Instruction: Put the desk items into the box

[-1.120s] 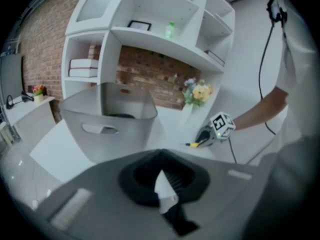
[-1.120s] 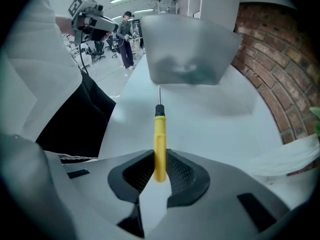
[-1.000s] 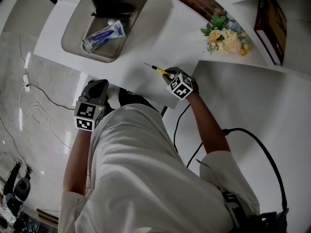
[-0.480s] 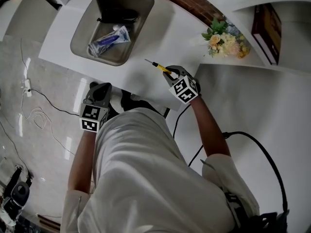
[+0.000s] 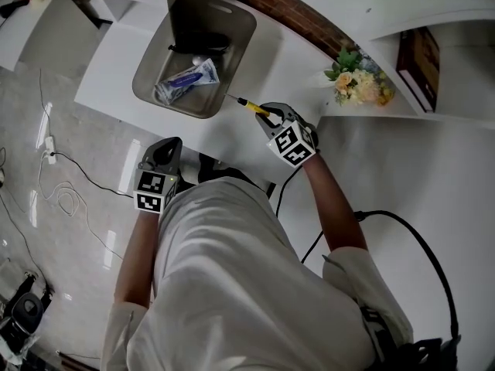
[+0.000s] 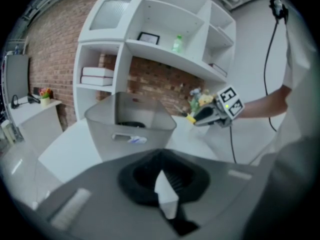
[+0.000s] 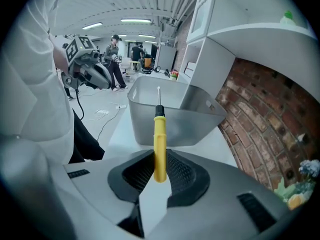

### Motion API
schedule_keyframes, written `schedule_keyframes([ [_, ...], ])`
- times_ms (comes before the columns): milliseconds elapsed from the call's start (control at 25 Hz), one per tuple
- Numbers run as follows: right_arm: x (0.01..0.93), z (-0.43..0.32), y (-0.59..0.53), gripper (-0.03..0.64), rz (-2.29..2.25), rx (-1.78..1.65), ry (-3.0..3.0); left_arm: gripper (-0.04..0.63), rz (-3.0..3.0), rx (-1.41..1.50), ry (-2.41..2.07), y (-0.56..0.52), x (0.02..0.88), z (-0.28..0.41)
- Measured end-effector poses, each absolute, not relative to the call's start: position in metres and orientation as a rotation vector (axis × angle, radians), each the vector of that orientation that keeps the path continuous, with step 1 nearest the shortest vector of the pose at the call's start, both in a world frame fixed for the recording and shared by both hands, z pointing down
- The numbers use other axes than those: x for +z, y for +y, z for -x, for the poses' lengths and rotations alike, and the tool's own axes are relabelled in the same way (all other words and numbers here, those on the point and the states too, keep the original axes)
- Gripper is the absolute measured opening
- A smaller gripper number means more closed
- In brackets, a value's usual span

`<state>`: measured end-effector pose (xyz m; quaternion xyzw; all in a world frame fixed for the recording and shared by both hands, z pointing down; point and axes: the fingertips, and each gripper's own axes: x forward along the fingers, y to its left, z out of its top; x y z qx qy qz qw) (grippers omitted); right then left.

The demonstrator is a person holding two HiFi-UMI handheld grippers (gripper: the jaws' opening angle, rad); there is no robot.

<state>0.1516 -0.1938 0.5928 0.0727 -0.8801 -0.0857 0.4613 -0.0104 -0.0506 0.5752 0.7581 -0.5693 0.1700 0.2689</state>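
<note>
Screwdriver [image 7: 159, 144]: above the tabletop [image 5: 232, 134], shaft aimed at the box [image 5: 148, 76] at 10 o'clock.
Handling: probably light and stiff; the smooth yellow handle could swivel, so hold mid-handle.
Right gripper [image 7: 160, 159]: fingers clamped on the handle.
Left gripper [image 6: 161, 156]: fingers together, empty, at 8 o'clock off the tabletop.
Hidden: box contents partly shadowed, a dark item there unreadable; shaft tip blurred.

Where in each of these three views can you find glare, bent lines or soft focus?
Head view: bright glare streaks on the glossy floor, otherwise sharp. Left gripper view: strong wide-angle bend in the shelves, dark corners, overall soft. Right gripper view: screwdriver crisp, ceiling lights blown out, flowers at the edge blurred.
</note>
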Motion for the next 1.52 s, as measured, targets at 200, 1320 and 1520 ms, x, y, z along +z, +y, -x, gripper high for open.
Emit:
schedule_keyframes([
  [200,0.581,-0.123,-0.196,0.063,-0.163,-0.254,-2.177,0.003,-2.068,0.436,-1.555,-0.062,0.563,0.028],
  [1320,0.566,0.019,-0.199,0.063,0.068,-0.457,-2.056,0.003,-1.999,0.27,-1.6,-0.071,0.558,0.131],
  [1520,0.589,0.035,-0.188,0.063,0.2,-0.399,-1.985,0.003,-1.973,0.258,-1.61,-0.068,0.564,0.141],
])
